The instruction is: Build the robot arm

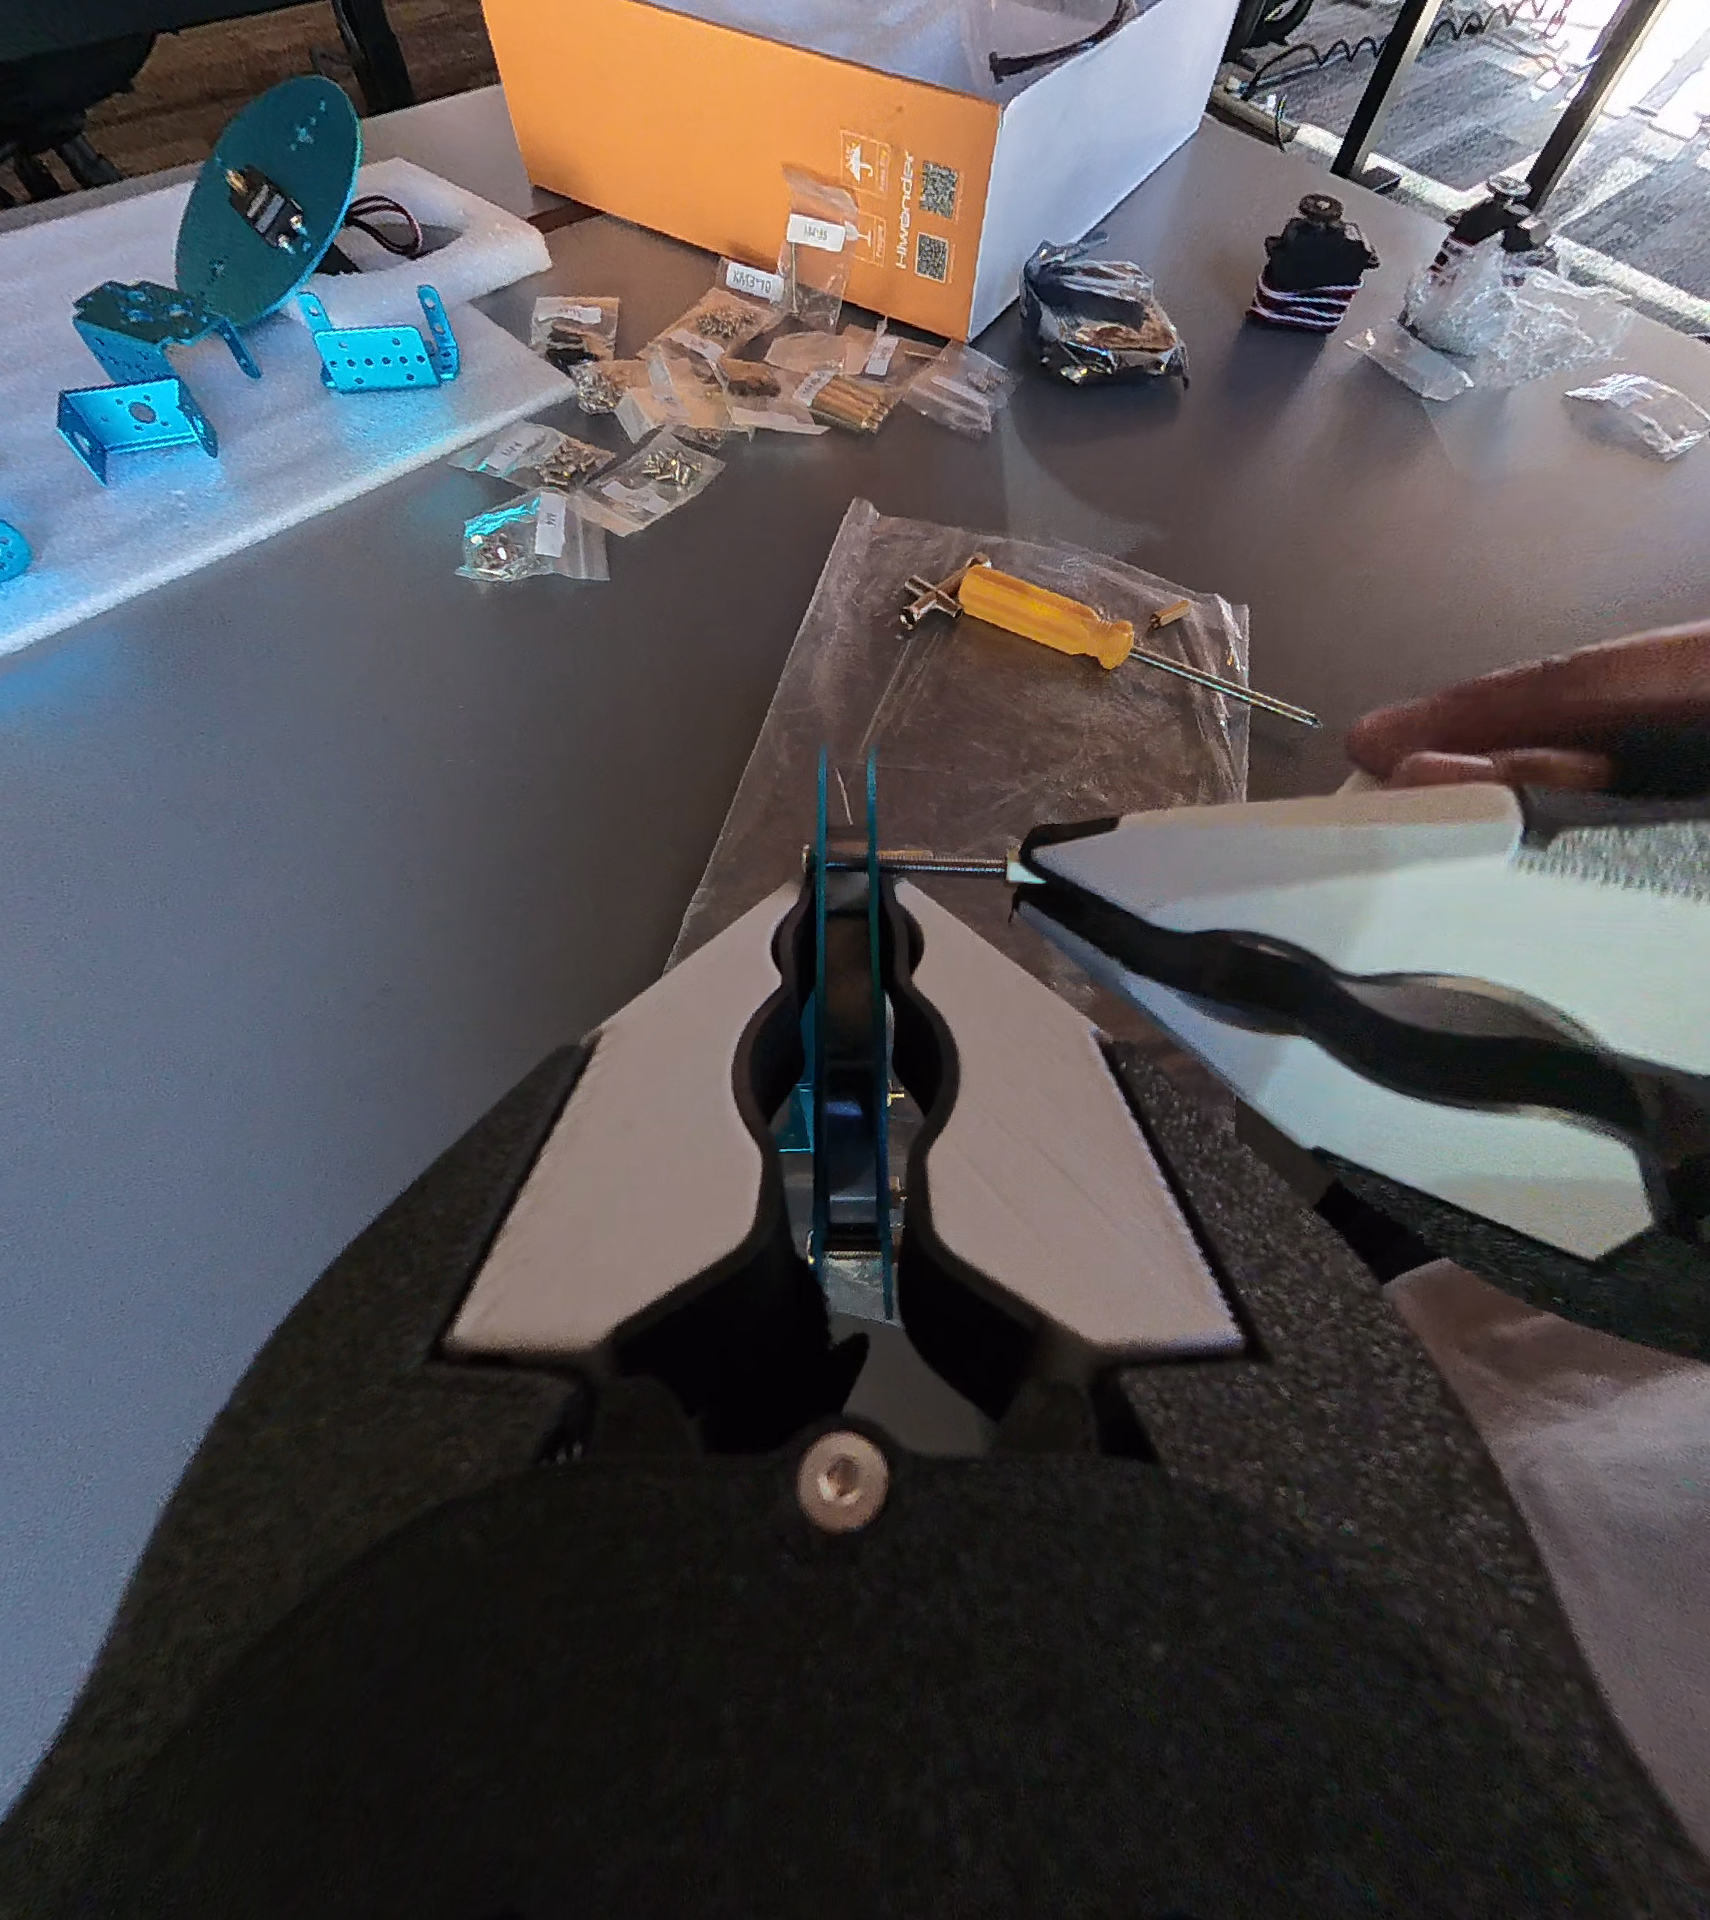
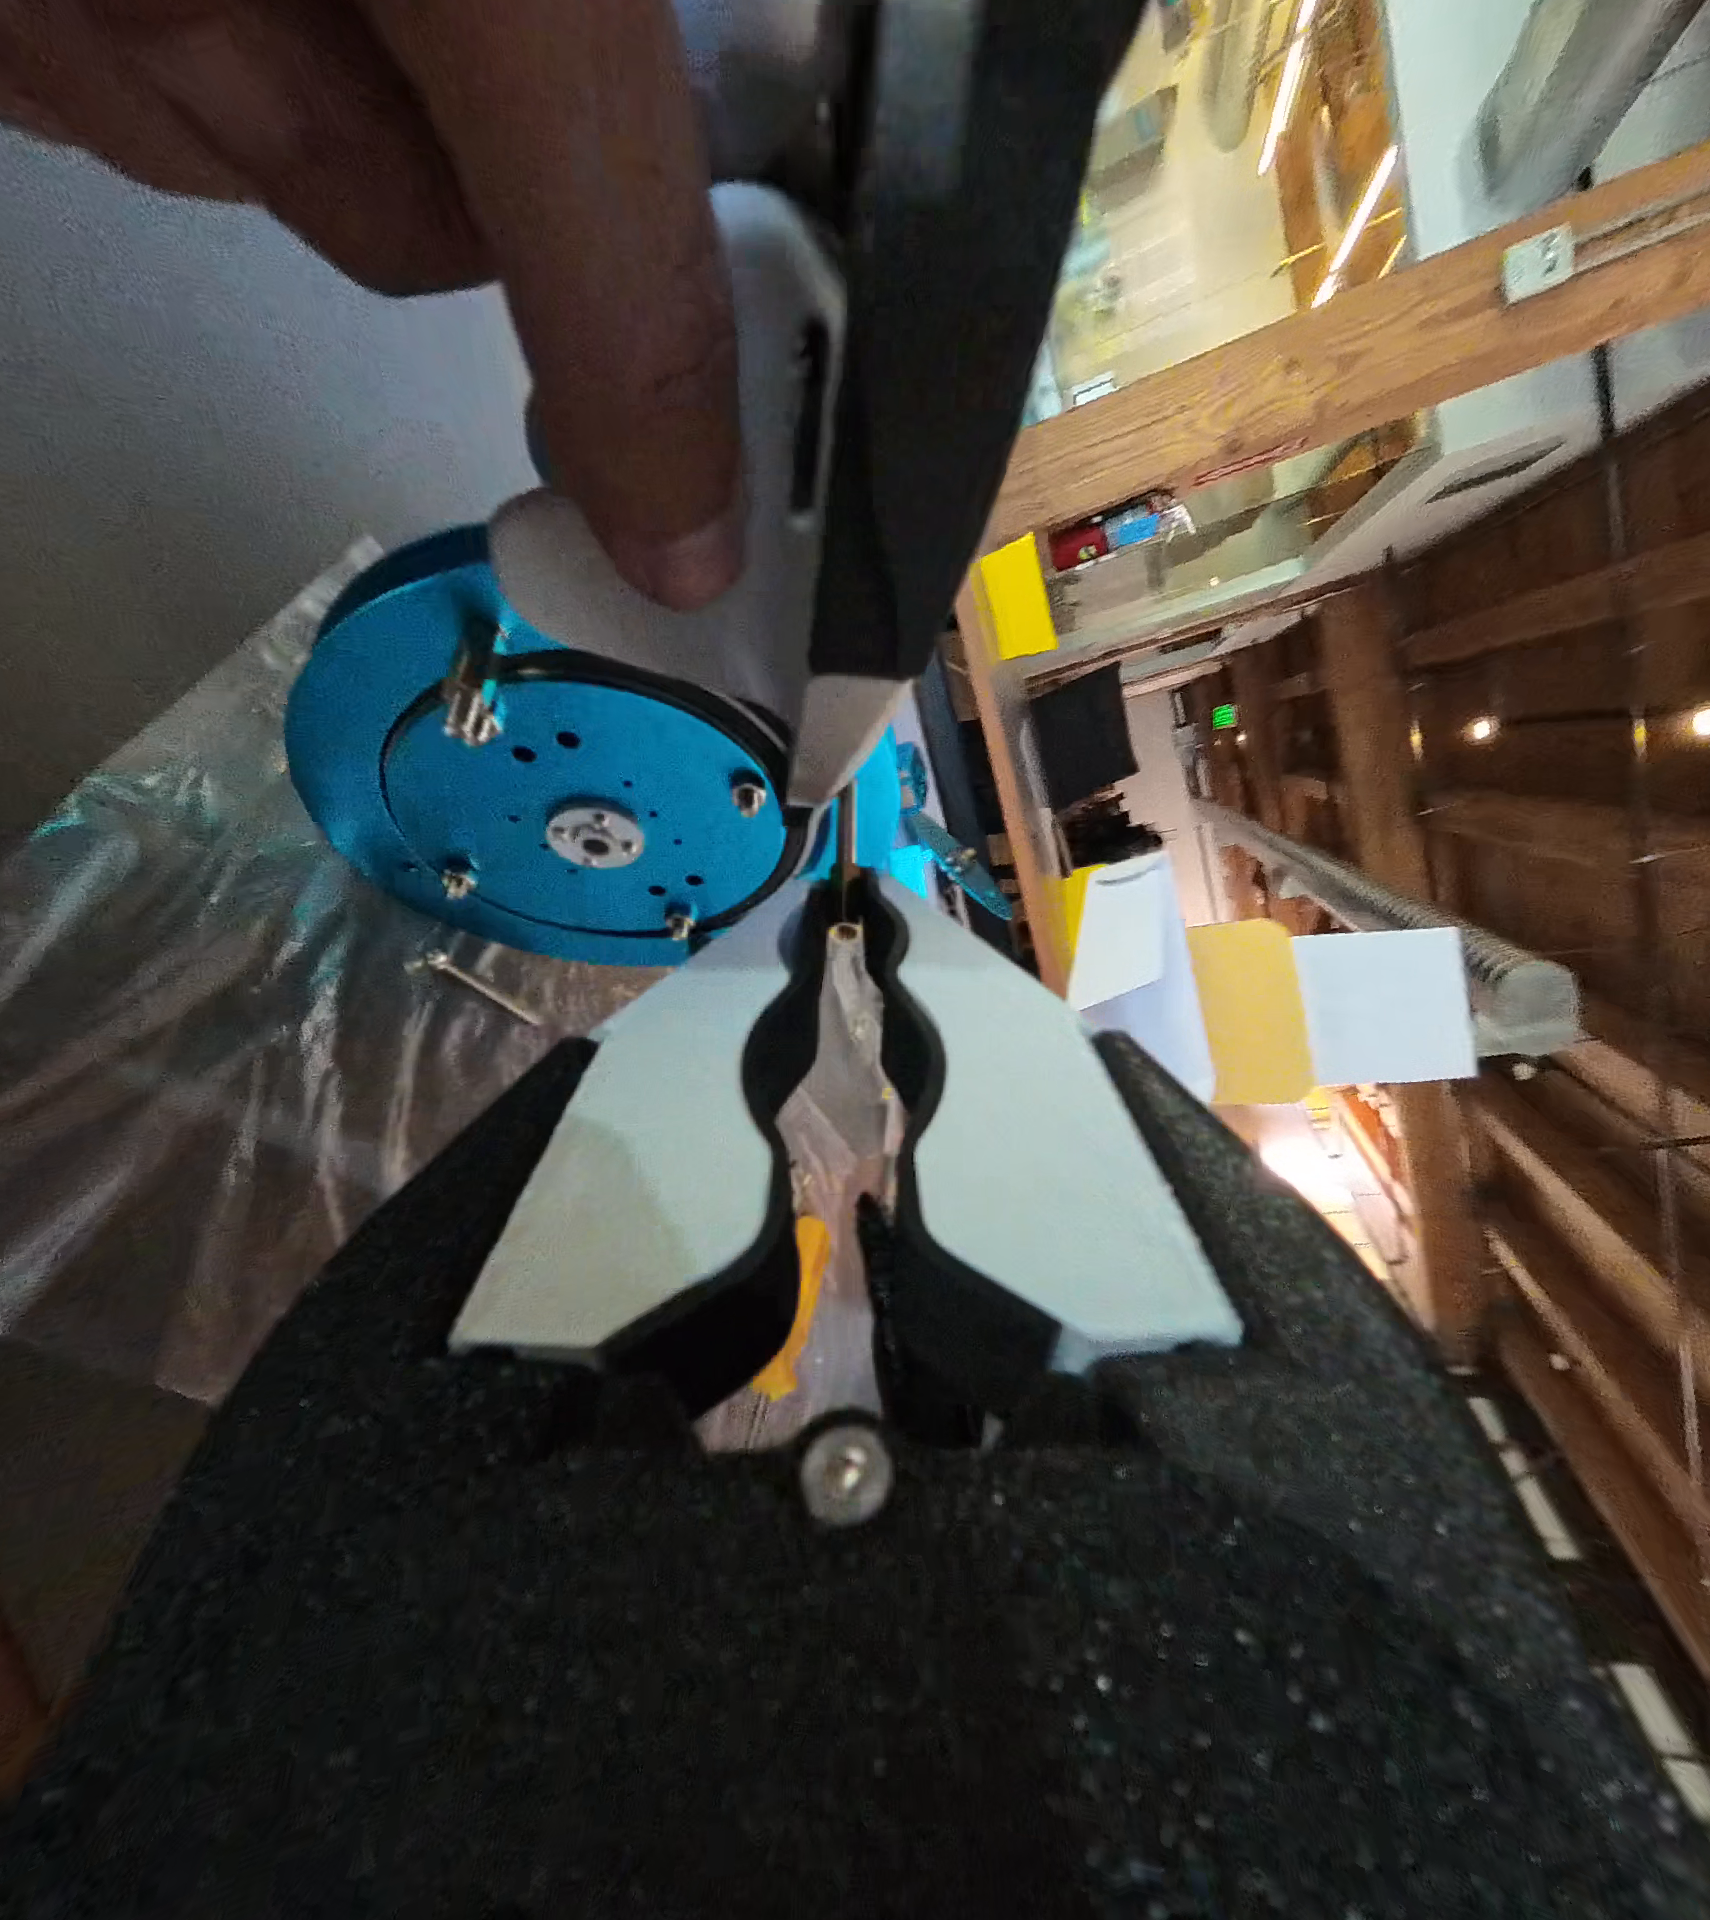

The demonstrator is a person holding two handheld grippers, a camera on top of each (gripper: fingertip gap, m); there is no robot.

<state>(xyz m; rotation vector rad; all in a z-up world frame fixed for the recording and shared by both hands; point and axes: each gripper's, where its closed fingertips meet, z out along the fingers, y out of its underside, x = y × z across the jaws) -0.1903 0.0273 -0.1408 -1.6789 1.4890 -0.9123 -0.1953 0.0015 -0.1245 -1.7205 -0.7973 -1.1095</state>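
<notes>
My left gripper (image 1: 849, 899) is shut on a blue disc assembly (image 1: 846, 821), two round plates seen edge-on and held upright over the grey table (image 1: 311, 883). A long screw (image 1: 934, 860) passes sideways through the plates. My right gripper (image 1: 1022, 875) comes in from the right and is shut on the screw's outer end. In the right wrist view the right gripper (image 2: 846, 909) pinches a small brass piece (image 2: 846, 932) on the thin screw shaft (image 2: 846, 847). The disc's flat face (image 2: 539, 790) shows several screws. A hand (image 2: 622, 364) holds the left gripper, one finger (image 2: 612, 613) lying over the disc.
A clear plastic bag (image 1: 1038, 748) lies under the grippers with a yellow-handled screwdriver (image 1: 1048, 618) on it. Beyond are small screw bags (image 1: 705, 384), an orange and white box (image 1: 757, 135), blue brackets (image 1: 373, 358) on white foam, and black servos (image 1: 1313, 260). A loose screw (image 2: 482, 982) lies on the plastic.
</notes>
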